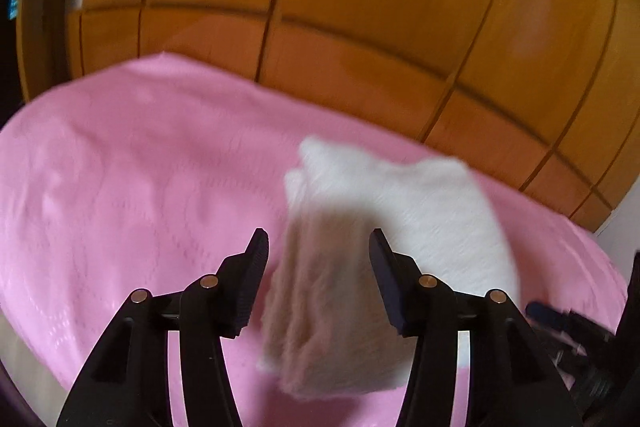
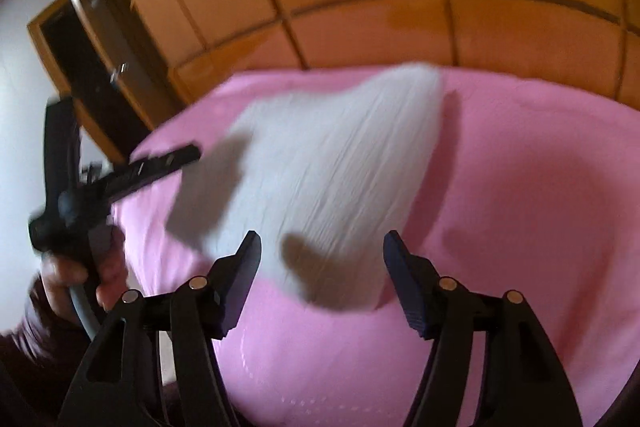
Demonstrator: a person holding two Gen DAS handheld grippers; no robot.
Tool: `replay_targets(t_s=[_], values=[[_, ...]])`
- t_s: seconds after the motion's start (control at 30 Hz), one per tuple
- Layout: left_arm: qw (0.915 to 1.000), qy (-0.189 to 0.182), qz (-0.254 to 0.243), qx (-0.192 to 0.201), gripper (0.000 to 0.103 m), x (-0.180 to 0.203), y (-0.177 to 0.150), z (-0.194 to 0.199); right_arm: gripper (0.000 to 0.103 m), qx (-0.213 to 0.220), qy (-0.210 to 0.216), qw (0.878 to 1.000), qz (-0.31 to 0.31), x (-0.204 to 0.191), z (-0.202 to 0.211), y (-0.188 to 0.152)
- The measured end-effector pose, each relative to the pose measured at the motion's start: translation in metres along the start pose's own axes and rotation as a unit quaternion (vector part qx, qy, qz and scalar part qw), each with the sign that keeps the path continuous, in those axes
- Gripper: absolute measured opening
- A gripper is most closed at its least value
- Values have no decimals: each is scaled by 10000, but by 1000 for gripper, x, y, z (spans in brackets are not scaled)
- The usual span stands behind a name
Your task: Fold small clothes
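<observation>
A small white fluffy cloth [image 1: 404, 211] lies folded on the pink bedspread [image 1: 120, 167]. My left gripper [image 1: 318, 243] is open above its near end and holds nothing. In the right wrist view the same white cloth [image 2: 320, 167] lies on the pink spread [image 2: 520, 207]. My right gripper [image 2: 322, 245] is open over its near edge, empty. The left gripper [image 2: 80, 187] shows at the left of that view, held in a hand, with one finger reaching toward the cloth's left side. Both views are blurred by motion.
A wooden wardrobe with panelled doors [image 1: 320, 7] stands right behind the bed. A dark doorway [image 2: 100, 67] is at the left of the right wrist view. The right gripper's black body [image 1: 580, 339] shows at the left wrist view's right edge.
</observation>
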State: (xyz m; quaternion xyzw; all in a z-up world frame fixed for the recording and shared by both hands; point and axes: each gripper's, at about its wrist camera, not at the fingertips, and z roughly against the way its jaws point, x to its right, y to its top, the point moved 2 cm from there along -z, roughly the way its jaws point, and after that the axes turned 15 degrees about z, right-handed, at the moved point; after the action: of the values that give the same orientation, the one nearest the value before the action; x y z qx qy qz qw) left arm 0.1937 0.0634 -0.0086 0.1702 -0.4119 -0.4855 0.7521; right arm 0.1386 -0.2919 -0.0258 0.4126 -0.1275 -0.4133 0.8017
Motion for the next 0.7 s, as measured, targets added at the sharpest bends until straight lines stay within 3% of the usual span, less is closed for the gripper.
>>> replay_targets(t_s=[0.1, 0.27, 0.33, 0.43, 0.57, 0.7], values=[[9997, -186, -185, -3, 51, 20, -1, -3, 52, 156, -160, 9996, -157, 16, 2, 26], [9982, 176, -459, -350, 51, 20, -13, -39, 34, -260, -491, 9984, -125, 25, -45, 62], [9971, 328, -525, -448, 51, 11, -17, -56, 34, -548, -695, 9961, -22, 24, -72, 68], [9967, 455, -404, -532, 60, -5, -19, -70, 35, -776, -905, 9928, 99, 21, -100, 65], [9973, 408, -285, -541, 63, -15, -19, -69, 36, -632, -1247, 9894, 384, 8, -111, 59], [9969, 483, -475, -389, 68, -11, -23, -64, 41, -407, -1144, 9919, 360, 8, -104, 56]])
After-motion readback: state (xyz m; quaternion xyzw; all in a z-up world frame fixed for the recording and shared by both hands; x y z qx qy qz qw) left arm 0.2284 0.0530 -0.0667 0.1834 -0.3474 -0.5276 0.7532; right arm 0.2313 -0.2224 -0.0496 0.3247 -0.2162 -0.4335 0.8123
